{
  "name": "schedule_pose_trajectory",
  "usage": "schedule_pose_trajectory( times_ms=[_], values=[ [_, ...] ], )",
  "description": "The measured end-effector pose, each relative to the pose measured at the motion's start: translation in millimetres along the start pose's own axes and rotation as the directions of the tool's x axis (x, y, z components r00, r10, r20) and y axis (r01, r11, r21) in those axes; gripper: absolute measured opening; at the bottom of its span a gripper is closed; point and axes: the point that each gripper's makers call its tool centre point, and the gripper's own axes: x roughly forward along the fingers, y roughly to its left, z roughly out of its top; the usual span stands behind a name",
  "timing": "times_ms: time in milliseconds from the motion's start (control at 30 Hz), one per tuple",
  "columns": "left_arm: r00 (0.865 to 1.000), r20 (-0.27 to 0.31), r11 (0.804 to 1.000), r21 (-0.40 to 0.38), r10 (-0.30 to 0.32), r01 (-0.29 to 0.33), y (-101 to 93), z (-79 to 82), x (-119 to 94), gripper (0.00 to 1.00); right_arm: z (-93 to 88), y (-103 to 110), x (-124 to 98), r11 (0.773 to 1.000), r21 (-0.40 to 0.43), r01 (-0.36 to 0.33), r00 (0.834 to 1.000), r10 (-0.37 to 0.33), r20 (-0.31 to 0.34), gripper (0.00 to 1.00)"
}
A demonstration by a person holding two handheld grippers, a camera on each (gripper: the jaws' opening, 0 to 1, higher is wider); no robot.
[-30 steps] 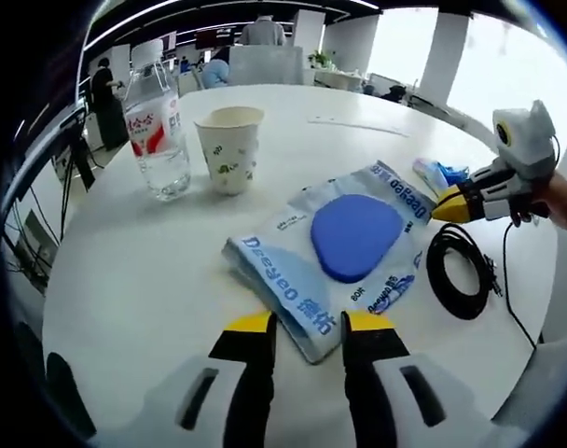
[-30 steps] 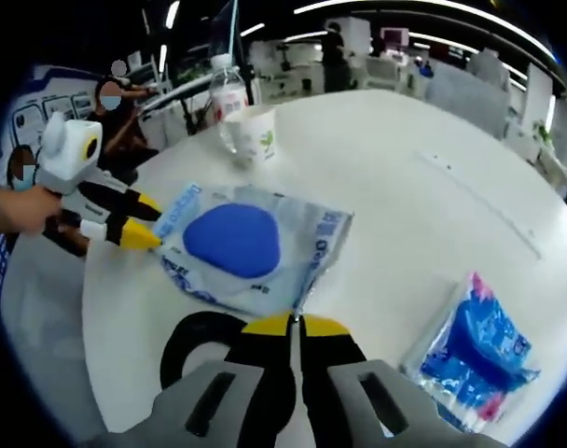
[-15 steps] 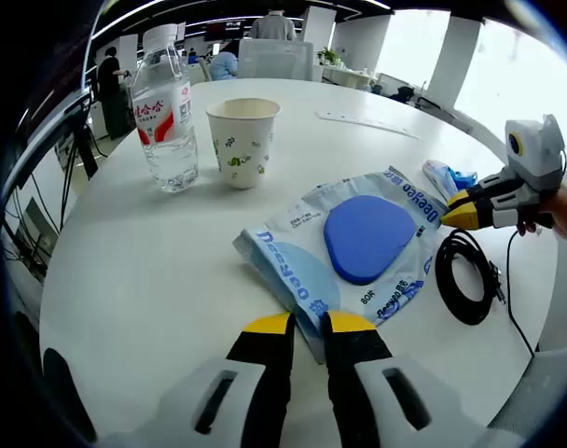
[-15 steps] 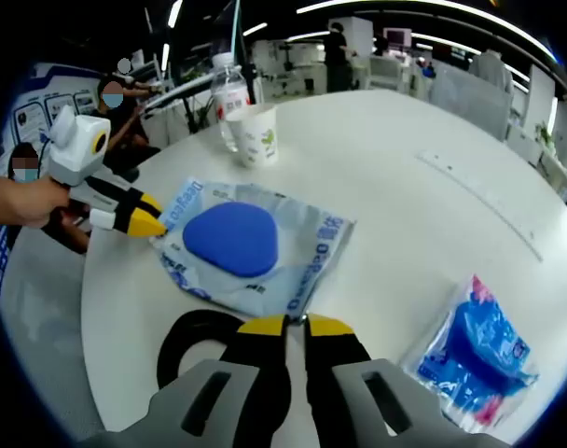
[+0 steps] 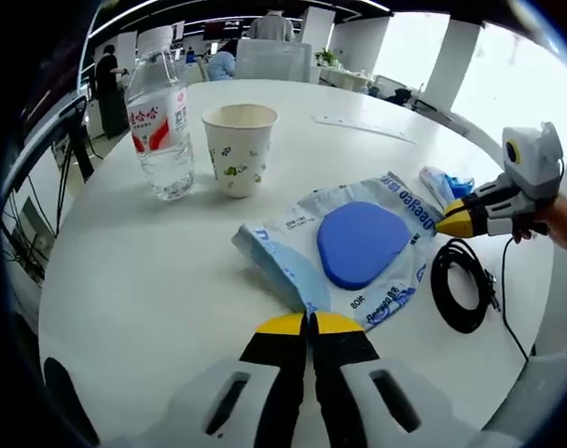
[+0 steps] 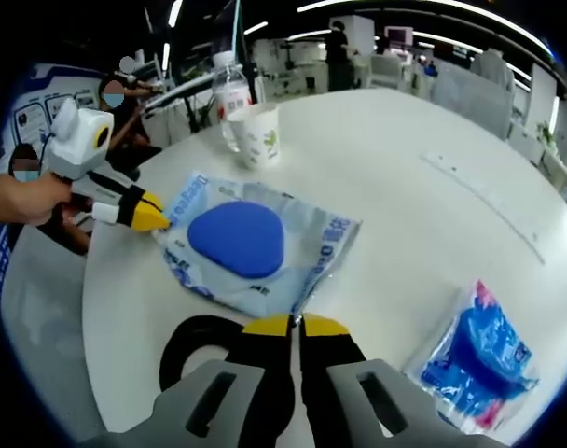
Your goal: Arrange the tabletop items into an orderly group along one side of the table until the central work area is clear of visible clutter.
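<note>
My left gripper (image 5: pixel 309 323) has its jaws pressed together on the near corner of the pouch (image 5: pixel 358 243), a white packet with a blue pad inside. My right gripper (image 6: pixel 294 325) is pinched shut on the opposite edge of the same pouch, so I hold it at both ends, lifted slightly off the table (image 5: pixel 144 271).

I judge the task barely started: the pouch sits mid-table. Just beside it lies a black cable (image 6: pixel 195 343), coiled, partly hidden behind my right jaws. A blue packet (image 6: pixel 479 359) lies well apart toward the table's edge. Farther off, a cup (image 5: pixel 238 147) and a bottle (image 5: pixel 160 126) stand together near one side, perhaps already the start of the group. A thin flat strip (image 6: pixel 484 203) lies far across the table; I cannot make out what it is.
</note>
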Motion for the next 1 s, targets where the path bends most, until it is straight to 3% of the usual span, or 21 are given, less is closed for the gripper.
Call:
schedule_pose_trajectory(
  times_ms=[467, 1000],
  values=[
    [1.000, 0.028, 0.999, 0.048, -0.002, 0.001, -1.0, 18.2, -8, 0.00, 7.9, 1, -12, 1.000, 0.025, 0.011, 0.999, -0.012, 0.037, 0.00],
    [0.998, 0.055, 0.992, 0.125, -0.024, 0.017, -16.5, 44.4, -14, 0.00, 15.3, -4, -42, 0.997, 0.061, 0.054, 0.994, -0.059, 0.091, 0.00]
  ],
)
